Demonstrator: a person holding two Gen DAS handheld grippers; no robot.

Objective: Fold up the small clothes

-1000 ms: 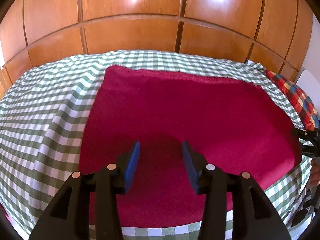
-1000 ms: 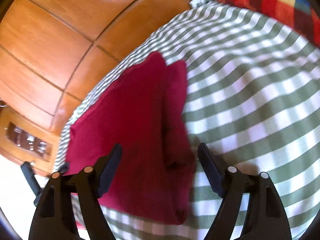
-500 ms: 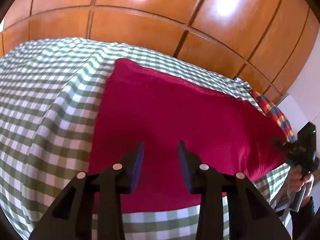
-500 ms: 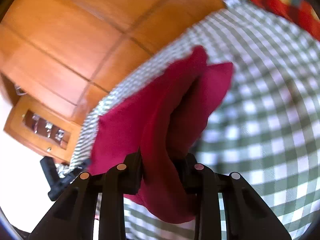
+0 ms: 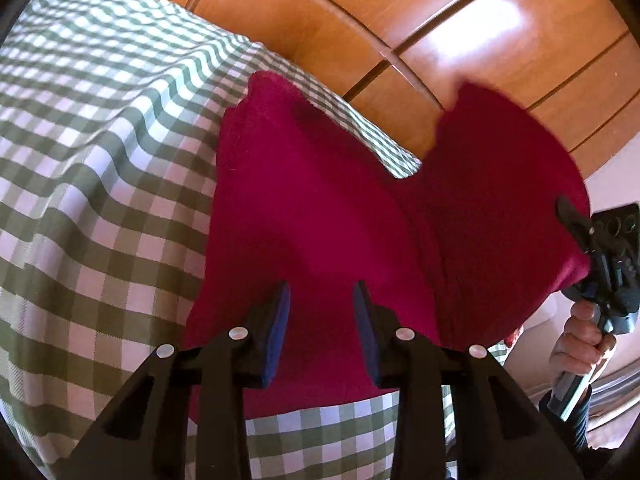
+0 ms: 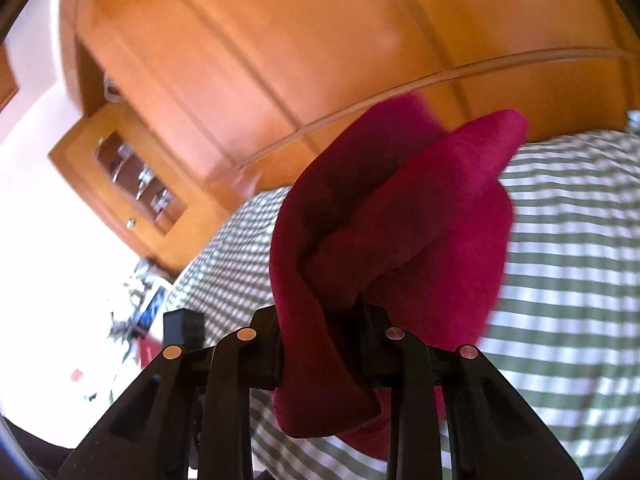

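From my left wrist camera, the left hand-held gripper (image 5: 320, 312) sits nearest, its blue pads (image 5: 276, 332) a little apart above the red cloth (image 5: 304, 216) with nothing pinched between them. I can see the cloth lying on the green-and-white checked bed cover (image 5: 100, 184), its left part flat, its right side lifted into the air and bunched. At the right edge, a hand (image 5: 580, 340) grips the handle of the right hand-held gripper (image 5: 576, 224), whose tip meets the raised edge of the cloth.

From my right wrist camera, the right hand-held gripper (image 6: 322, 340) is pinching a thick fold of the red cloth (image 6: 400, 220), which rises ahead of the fingers and also hangs below them. The checked bed cover (image 6: 568, 240) spreads beyond on the right. Farther back stand the glossy wooden wardrobe doors (image 6: 320, 40), with a small glass-fronted wooden cabinet (image 6: 132, 172) to the left, blurred.
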